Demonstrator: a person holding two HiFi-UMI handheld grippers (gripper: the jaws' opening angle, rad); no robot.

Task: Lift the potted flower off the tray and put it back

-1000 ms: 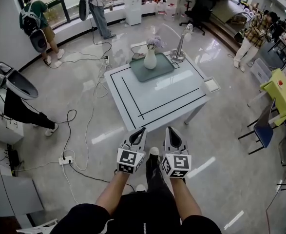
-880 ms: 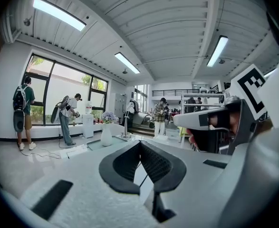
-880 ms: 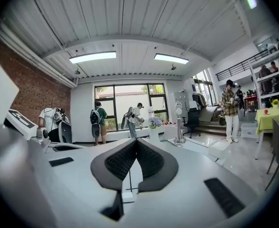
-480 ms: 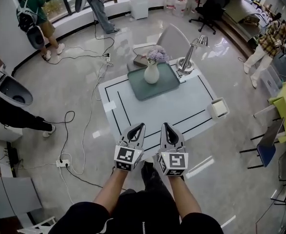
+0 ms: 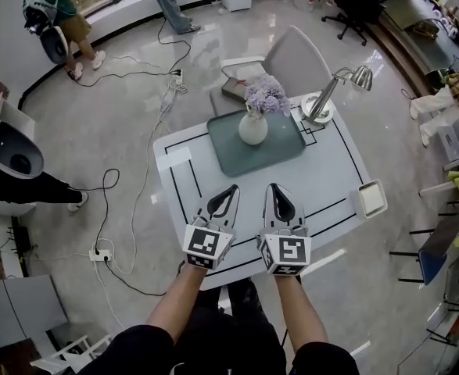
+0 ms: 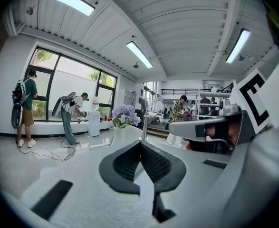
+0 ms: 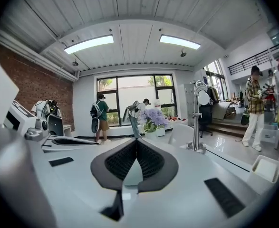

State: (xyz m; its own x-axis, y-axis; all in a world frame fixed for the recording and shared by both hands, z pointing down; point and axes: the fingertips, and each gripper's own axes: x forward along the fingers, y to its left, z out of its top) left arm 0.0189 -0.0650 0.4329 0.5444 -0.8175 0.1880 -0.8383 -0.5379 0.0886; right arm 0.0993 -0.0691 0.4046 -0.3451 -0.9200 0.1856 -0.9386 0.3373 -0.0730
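The left gripper [image 5: 229, 191] has its jaws pressed together with nothing between them; the left gripper view shows the dark pads meeting at the tips [image 6: 140, 142]. The right gripper [image 5: 271, 189] is closed and empty in the same way, its pads meeting at a point in its own view [image 7: 137, 139]. The two grippers hover side by side, slightly apart, over the near part of the white surface [image 5: 335, 170]. Both point toward the tray [image 5: 241, 161] and stop short of its near edge.

The flower [image 5: 254, 125], a white pot with purple blooms, stands upright on the far half of the green tray, untouched by either gripper. The tray lies on the far middle of the surface, inside the black outline. From the left gripper the flower [image 6: 125, 115] shows ahead and a little left of the jaws. From the right gripper it [image 7: 151, 118] shows just right of them.

A lamp [image 5: 332, 94] stands on the surface just beside the tray's far right corner. A white dish [image 5: 369, 198] sits at the right corner of the surface. A chair [image 5: 290, 53] stands beyond the surface, behind the flower. Cables [image 5: 131, 209] trail over the floor on the left.
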